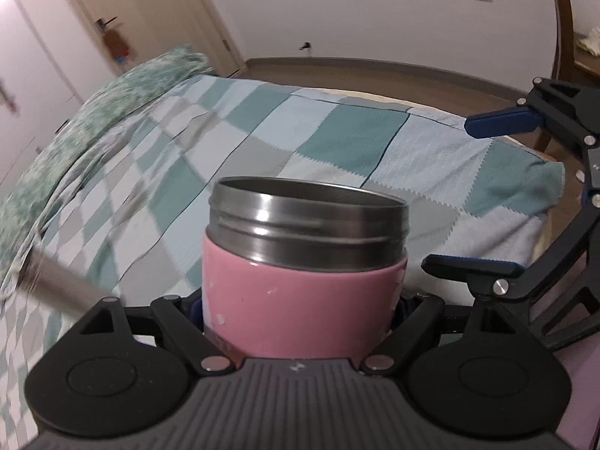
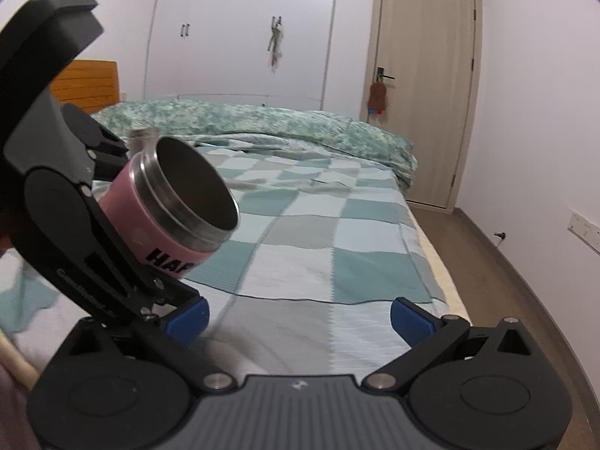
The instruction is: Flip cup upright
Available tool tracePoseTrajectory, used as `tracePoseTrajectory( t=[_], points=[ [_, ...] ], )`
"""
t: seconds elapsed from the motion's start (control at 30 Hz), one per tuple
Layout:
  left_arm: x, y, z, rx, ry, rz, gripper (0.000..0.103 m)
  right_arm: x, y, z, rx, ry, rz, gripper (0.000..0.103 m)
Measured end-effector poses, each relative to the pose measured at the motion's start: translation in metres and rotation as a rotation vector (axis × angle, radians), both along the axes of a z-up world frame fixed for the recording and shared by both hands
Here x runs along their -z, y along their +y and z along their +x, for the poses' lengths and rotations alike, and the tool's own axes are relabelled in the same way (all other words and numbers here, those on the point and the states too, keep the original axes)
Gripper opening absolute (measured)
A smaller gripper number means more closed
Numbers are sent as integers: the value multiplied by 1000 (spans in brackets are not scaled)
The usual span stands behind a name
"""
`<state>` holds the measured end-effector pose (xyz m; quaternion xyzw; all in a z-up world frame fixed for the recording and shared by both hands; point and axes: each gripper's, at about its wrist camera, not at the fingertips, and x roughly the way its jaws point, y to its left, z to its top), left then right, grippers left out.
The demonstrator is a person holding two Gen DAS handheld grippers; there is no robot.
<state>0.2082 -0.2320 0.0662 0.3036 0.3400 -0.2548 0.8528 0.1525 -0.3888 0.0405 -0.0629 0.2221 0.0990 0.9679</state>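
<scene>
The cup (image 1: pixel 300 300) is pink with a bare steel threaded rim and black lettering. My left gripper (image 1: pixel 300 322) is shut on its pink body and holds it above the bed, mouth away from the camera. In the right wrist view the cup (image 2: pixel 168 217) is tilted in the air, its open mouth towards the right and slightly up, held by the left gripper (image 2: pixel 123 225). My right gripper (image 2: pixel 298 318) is open and empty, its blue pads wide apart over the bedspread. It also shows in the left wrist view (image 1: pixel 483 195) at the right edge.
A checked teal, white and grey bedspread (image 2: pixel 337 232) covers the bed. A rolled green patterned duvet (image 2: pixel 281 123) lies along the far side. A blurred steel cylinder (image 1: pixel 56 281) lies on the bed at left. A door (image 2: pixel 423 86) and wardrobe (image 2: pixel 240 30) stand behind.
</scene>
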Motion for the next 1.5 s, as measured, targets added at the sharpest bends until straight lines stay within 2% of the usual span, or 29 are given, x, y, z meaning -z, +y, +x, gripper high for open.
tracePoseTrajectory(
  t=[0.2, 0.43, 0.57, 0.77, 0.87, 0.93, 0.97, 1.3, 1.5],
  points=[
    [-5, 43, -27, -136, 25, -54, 86, -13, 34, -21, -64, -13, -10, 103],
    [11, 87, -35, -375, 147, -168, 86, -15, 55, -34, -93, -1, -9, 103],
    [21, 99, -30, -443, 235, -213, 86, -12, 55, -36, -91, 10, -10, 103],
    [31, 99, -24, -496, 252, -222, 87, -9, 52, -31, -76, 24, -5, 103],
    [31, 99, -24, -487, 257, -215, 88, -8, 53, -29, -70, 28, -9, 103],
    [28, 99, -27, -468, 243, -216, 102, -8, 54, -29, -68, 27, -11, 103],
    [24, 99, -31, -458, 215, -219, 103, -9, 55, -30, -68, 27, -11, 103],
    [-3, 126, -65, -385, 35, -258, 103, -18, 77, -39, -92, 19, -45, 103],
    [-5, 162, -79, -365, -27, -332, 103, -26, 101, -42, -98, 30, -57, 103]
  ],
)
